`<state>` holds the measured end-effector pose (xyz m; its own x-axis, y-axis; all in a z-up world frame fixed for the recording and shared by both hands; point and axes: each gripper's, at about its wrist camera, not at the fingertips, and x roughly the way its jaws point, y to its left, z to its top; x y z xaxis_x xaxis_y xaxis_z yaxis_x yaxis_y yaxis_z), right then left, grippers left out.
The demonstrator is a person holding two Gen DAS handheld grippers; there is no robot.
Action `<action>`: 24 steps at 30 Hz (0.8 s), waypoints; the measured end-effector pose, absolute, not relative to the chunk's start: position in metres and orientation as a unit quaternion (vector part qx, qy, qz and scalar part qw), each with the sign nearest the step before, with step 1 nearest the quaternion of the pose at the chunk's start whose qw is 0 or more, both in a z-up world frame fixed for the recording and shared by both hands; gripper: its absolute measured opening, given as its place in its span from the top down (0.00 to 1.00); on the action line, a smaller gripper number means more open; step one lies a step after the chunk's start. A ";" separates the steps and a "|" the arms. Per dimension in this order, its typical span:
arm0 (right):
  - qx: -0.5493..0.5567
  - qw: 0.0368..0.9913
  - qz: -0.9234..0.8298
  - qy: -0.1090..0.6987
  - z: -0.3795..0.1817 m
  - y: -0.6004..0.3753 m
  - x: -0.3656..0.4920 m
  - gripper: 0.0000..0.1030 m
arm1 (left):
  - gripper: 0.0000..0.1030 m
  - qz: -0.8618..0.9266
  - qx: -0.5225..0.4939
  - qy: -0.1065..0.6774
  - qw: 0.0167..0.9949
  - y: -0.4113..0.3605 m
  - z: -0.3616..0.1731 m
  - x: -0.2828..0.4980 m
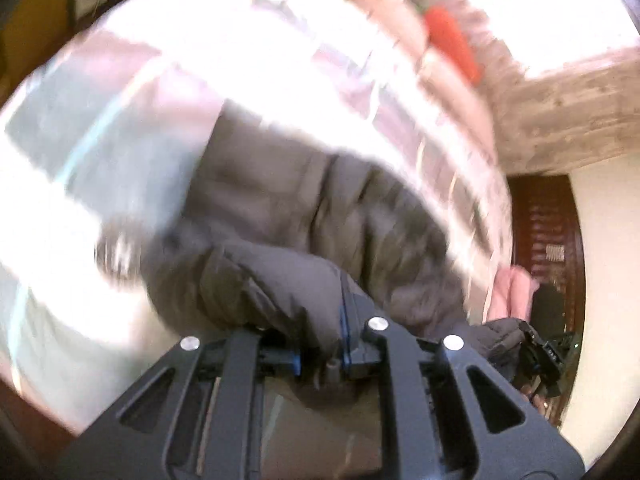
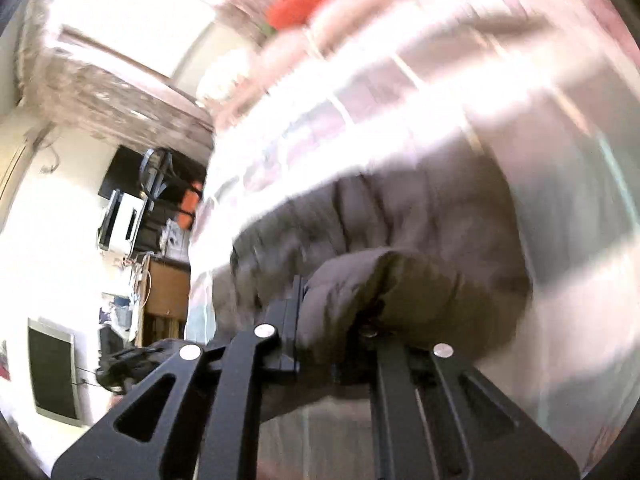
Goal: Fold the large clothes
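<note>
Both claws we carry are clamped on the same dark grey puffer jacket (image 1: 304, 208): our left gripper (image 1: 320, 356) has its jaws pressed onto a thick bunched fold of the quilted fabric, with only that wad between the blue-edged pads, and our right gripper (image 2: 328, 344) is closed the same way on another padded fold (image 2: 384, 296), which bulges out over its right finger. Behind the jacket we see the largest thing in both views, a striped bedspread (image 1: 120, 120) in white, pink and grey bands, badly smeared by motion blur and washed out by strong light; the jacket seems to hang or lie just in front of it, though with this blur we cannot say whether the two are touching. From the left wrist view the rest of the jacket spreads upward and to the right from the pinched fold. Beyond the spread runs a pale wooden beam (image 1: 568, 116), with a dark brown door (image 1: 548, 240) under it. Near the upper edge of the spread sits a small orange carrot-shaped toy (image 1: 452, 44). In the right wrist view we make out a white wall (image 2: 52, 240) with a dark framed panel (image 2: 52, 380) low on it.
</note>
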<state>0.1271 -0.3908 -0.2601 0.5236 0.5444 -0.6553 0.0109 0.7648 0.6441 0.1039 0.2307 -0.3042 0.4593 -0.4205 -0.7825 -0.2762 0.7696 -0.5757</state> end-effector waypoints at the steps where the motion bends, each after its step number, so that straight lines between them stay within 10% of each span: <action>1: 0.302 0.825 0.163 0.450 -0.255 -0.396 0.143 0.90 | 0.87 -0.044 -0.337 0.509 0.791 0.226 -0.299 0.113; 13: 0.295 0.824 0.025 0.483 -0.340 -0.380 0.326 0.90 | 0.85 0.037 -0.301 0.541 0.784 0.212 -0.365 0.307; 24: 0.265 0.779 -0.037 0.567 -0.448 -0.366 0.345 0.90 | 0.83 0.063 -0.270 0.613 0.740 0.196 -0.455 0.322</action>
